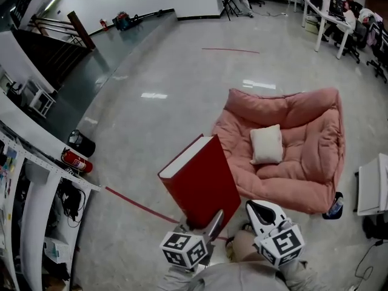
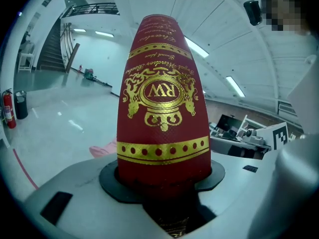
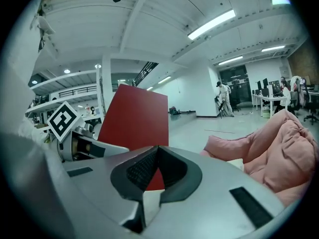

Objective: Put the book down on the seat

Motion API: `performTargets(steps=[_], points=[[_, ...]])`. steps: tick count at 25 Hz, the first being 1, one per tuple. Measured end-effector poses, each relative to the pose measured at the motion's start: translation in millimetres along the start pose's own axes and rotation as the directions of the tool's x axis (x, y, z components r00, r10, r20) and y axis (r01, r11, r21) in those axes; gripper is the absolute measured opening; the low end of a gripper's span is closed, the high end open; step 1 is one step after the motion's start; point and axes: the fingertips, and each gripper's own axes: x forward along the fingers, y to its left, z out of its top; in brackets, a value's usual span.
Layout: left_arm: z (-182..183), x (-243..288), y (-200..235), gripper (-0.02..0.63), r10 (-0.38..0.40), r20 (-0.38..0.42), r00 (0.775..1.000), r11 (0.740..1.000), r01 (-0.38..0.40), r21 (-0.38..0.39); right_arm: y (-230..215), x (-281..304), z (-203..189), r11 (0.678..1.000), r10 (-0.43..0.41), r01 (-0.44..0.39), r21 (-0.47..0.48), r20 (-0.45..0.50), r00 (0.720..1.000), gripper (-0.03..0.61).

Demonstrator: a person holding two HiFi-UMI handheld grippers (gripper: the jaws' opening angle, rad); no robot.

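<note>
While your left gripper (image 1: 213, 222) clamps the lower end of the red book (image 1: 203, 177), jaws held partly apart across its gold-printed spine (image 2: 162, 108), the book stands upright at frame centre, above the floor and just left of the pink seat (image 1: 306, 132). Your right gripper (image 1: 260, 211), at lower right beside the book, has its jaws together on nothing.

Large open office hall, probably lab: desks with monitors (image 1: 328, 18), staircase (image 1: 45, 56), fire extinguisher (image 1: 77, 160), polished floor (image 1: 170, 71).
</note>
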Motion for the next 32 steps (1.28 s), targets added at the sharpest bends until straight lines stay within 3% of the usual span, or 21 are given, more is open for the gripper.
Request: performTargets(steps=[11,20,24,32], points=[[40,90,39,0.238,-0.051,-0.073,0.996,0.997,0.055,0.049,-58,75,15,1.000,-0.020,0.021,0.021,-0.017,1.000,0.005],[60,191,76,0.238,-0.117,-0.203,0.972,0.992,0.123,0.013,-135,149,21,0.992,-0.086,0.091,0.092,-0.060,0.994,0.005],[51,235,90,0.238,-0.152,-0.278,0.948,0.988,0.152,-0.022,-171,176,10,0.987,-0.110,0.119,0.104,-0.090,0.990,0.005],[7,318,118,0.239,-0.185,-0.428,0.885,0.980,0.199,-0.014,-232,217,-40,0.976,-0.156,0.179,0.127,-0.174,0.972,0.005]])
